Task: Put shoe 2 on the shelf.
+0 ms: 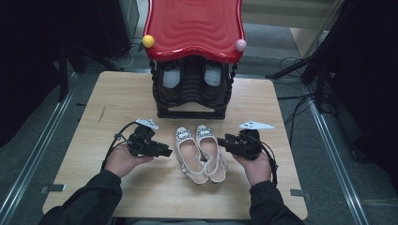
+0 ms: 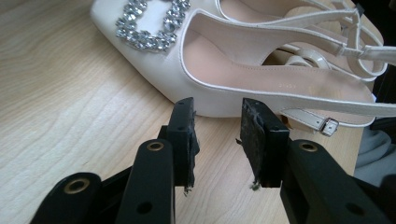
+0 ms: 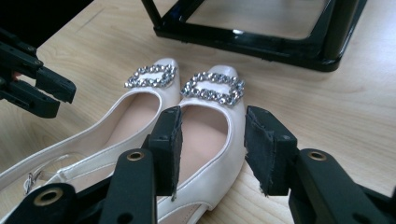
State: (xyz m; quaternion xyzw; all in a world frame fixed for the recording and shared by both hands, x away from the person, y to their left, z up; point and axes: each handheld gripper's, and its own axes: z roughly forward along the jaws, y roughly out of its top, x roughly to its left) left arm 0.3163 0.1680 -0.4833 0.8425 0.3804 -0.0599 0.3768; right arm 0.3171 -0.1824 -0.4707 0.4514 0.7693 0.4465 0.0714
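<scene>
Two white shoes (image 1: 201,153) side by side, toes toward the far edge, near the table's (image 1: 117,93) front edge at its middle. Left gripper (image 1: 165,152) just beside left shoe (image 2: 224,70), jaws parted, empty. Right gripper (image 1: 222,142) at right shoe (image 3: 212,140), jaws apart astride its side, not pressing. Black rack (image 1: 191,91) at far edge.

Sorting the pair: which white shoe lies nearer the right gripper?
The shoe on the right of the pair, beside the right gripper; the other shoe lies by the left gripper.
</scene>
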